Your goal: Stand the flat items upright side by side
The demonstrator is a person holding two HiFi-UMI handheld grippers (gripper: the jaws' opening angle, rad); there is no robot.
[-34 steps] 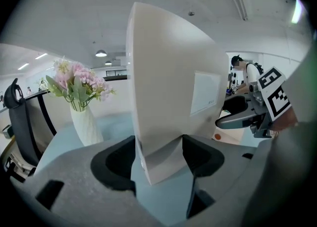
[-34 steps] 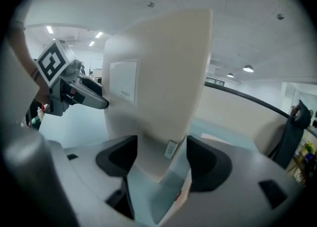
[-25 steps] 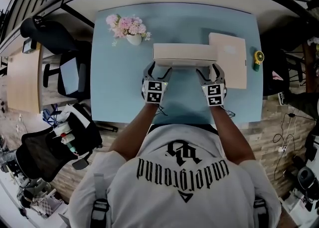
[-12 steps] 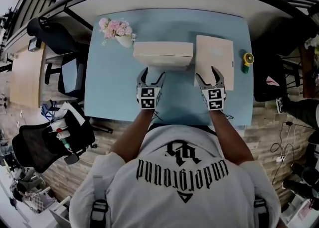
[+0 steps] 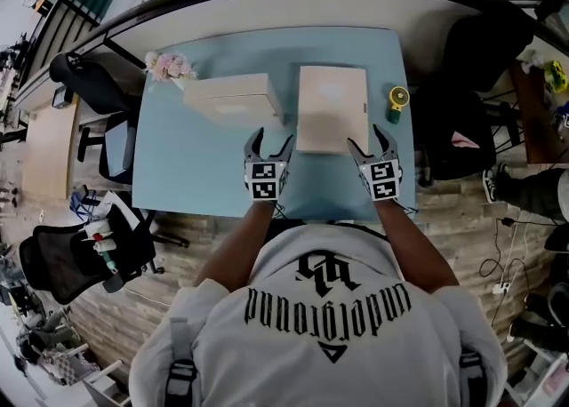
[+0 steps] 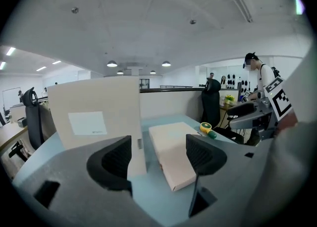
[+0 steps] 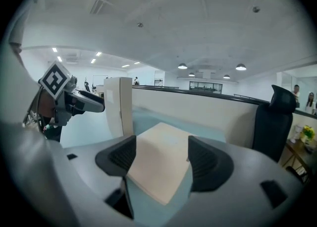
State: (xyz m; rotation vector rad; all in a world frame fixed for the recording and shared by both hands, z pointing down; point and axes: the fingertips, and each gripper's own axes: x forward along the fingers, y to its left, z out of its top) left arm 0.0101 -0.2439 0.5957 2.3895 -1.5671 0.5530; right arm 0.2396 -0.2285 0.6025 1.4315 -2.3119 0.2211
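Left of the flat box (image 5: 332, 107), at the far corner of the smooth pale-blue surface (image 5: 196, 165), sits a small pot of pink flowers (image 5: 169, 67). Nearer the flat box stands the upright box (image 5: 233, 99): beige matte card, rectangular, resting on one edge, with a white label on its broad face. A narrow strip of bare surface separates the two boxes.

Left gripper (image 5: 272, 140): positioned off the flat box's near-left corner. Jaws spread wide, ribbed dark pads clear, nothing held.

The flat box lies on its broad face, same beige card, square-cornered.

Right gripper (image 5: 369, 140): at the flat box's near-right corner. Jaws spread wide; the box lies ahead in line with the gap, pads not pressing on it.

Right of the flat box, near the surface's edge, lies a round yellow object (image 5: 396, 99). Bare surface remains along the near edge.
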